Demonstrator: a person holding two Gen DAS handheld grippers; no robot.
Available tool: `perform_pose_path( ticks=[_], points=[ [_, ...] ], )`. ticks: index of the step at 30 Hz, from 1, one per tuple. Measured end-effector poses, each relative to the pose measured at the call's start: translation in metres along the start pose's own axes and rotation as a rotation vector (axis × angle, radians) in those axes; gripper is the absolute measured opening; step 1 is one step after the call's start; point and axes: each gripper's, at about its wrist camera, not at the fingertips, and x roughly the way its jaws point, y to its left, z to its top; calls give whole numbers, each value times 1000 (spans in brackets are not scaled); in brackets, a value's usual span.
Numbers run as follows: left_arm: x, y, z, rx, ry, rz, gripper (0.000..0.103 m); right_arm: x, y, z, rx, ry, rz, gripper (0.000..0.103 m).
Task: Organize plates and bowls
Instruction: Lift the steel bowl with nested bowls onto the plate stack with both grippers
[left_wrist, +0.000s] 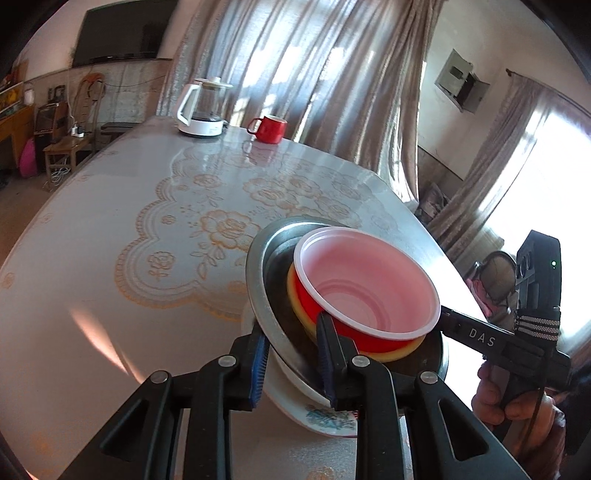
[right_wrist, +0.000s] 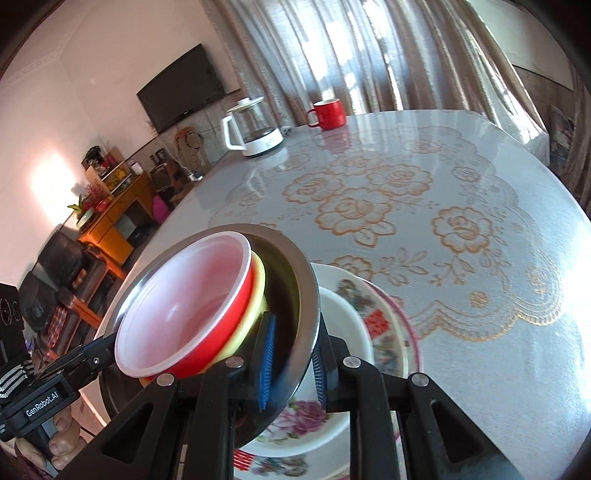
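Stack of nested dishes carried between both tools, above the counter (left_wrist: 110, 221).

Left hand-held gripper (left_wrist: 293, 354): blue pads clamp the near rim of the steel bowl (left_wrist: 266, 258), one pad outside the wall, one inside. No gap visible at the rim.

Right hand-held gripper (right_wrist: 291, 363): jaws closed on the opposite rim of the same steel bowl (right_wrist: 303, 295), one pad inside, one outside.

Inside the steel bowl: a yellow bowl (left_wrist: 299, 306), and nested in that a red bowl (left_wrist: 369, 280) with a white rim and pale pink inside. Both tilt with the stack.

Under the steel bowl: a white bowl (right_wrist: 351, 325) with a flower print, then a floral plate (right_wrist: 391, 325) below it. Whether these two rest on the counter or hang with the stack, I cannot tell.

Stack sits near the counter's close edge, over the lace-pattern cloth. Far end of the counter: a kettle (left_wrist: 201, 107) and a red mug (left_wrist: 269, 127), side by side, well apart from the stack.

A hand (left_wrist: 509, 398) holds the right tool's grip, seen from the left wrist view.
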Motion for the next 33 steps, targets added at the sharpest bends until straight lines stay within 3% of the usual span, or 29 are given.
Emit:
perform_pose_path(
  ticks=[12,33],
  points=[
    [23,-13,-11,13,72,-21,27,-1,-28,-9,44,15,-51,18],
    [29,-15,-22,28,90,-11,27,7,-33,-21,46,65,-74,18]
  ],
)
